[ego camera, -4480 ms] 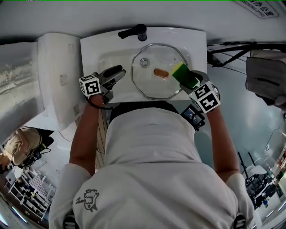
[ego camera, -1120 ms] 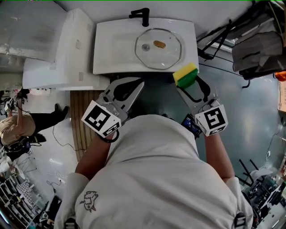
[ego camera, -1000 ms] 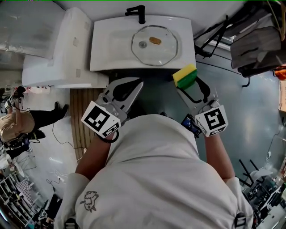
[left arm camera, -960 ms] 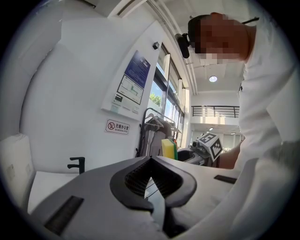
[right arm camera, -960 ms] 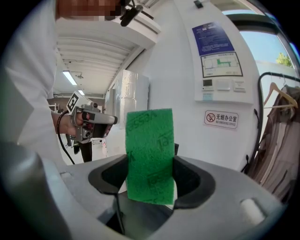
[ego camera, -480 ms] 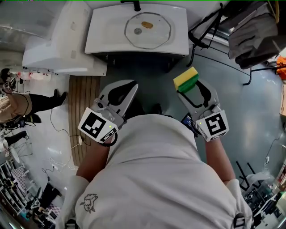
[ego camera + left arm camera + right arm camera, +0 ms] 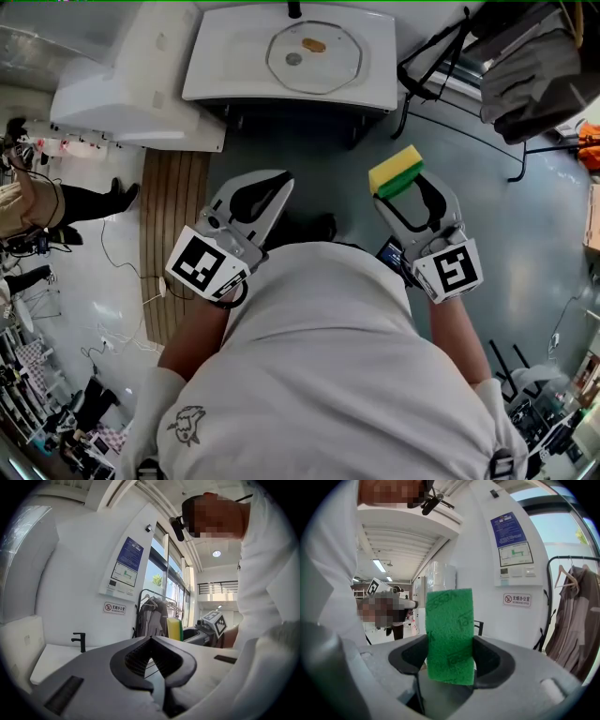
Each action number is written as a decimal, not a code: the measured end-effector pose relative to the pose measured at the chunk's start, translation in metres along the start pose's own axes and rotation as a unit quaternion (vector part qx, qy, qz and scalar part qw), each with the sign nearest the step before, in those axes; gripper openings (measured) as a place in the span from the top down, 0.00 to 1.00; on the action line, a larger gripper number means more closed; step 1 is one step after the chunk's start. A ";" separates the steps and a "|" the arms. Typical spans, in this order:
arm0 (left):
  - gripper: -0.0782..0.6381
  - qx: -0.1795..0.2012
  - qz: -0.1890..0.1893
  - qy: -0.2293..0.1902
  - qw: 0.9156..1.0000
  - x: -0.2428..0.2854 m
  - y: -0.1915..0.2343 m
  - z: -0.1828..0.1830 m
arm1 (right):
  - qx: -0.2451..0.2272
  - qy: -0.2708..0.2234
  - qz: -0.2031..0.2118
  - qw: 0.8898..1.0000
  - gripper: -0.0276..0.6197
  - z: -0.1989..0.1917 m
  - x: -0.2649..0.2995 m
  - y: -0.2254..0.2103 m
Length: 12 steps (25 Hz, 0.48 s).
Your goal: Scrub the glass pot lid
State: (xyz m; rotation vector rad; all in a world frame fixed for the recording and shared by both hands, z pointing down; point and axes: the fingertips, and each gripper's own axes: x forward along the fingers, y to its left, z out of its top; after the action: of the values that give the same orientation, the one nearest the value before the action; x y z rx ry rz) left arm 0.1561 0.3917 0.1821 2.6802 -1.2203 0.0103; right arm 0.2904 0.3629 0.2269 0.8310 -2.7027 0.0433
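The glass pot lid [image 7: 313,56] lies flat in the white sink [image 7: 220,66] at the top of the head view, far from both grippers. My left gripper [image 7: 279,181] is shut and empty, held level over the floor; its closed jaws [image 7: 151,640] fill the left gripper view. My right gripper [image 7: 398,184] is shut on a yellow-and-green sponge [image 7: 395,171]. In the right gripper view the sponge's green face [image 7: 450,634] stands upright between the jaws. The sponge [image 7: 174,629] also shows from the left gripper view.
A black faucet [image 7: 79,641] stands at the sink's back edge. A white cabinet [image 7: 122,84] adjoins the sink on the left, with a wooden floor mat [image 7: 173,216] below it. A black rack with grey garments [image 7: 525,66] is at right. A person [image 7: 37,202] stands far left.
Both grippers have drawn back from the sink, which now lies farther up in the head view. The sponge stays in the right gripper; the left stays shut.
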 end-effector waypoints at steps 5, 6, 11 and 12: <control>0.89 -0.001 0.009 -0.004 1.000 -0.009 -0.003 0.000 | -0.001 -0.010 0.002 1.000 0.50 0.007 -0.003 0.001; 0.89 0.000 0.011 -0.004 1.000 -0.011 -0.003 0.001 | 0.000 -0.012 0.001 1.000 0.50 0.009 -0.005 0.000; 0.89 0.000 0.020 -0.008 1.000 -0.015 -0.003 0.001 | -0.004 -0.014 0.002 1.000 0.51 0.012 -0.007 -0.002; 0.89 -0.001 0.020 -0.008 1.000 -0.015 -0.004 0.001 | -0.004 -0.015 0.001 1.000 0.50 0.012 -0.008 -0.003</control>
State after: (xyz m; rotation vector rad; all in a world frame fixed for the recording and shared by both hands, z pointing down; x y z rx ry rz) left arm 0.1493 0.4053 0.1792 2.6591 -1.2785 -0.0054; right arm 0.2947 0.3637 0.2134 0.8320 -2.7298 0.0215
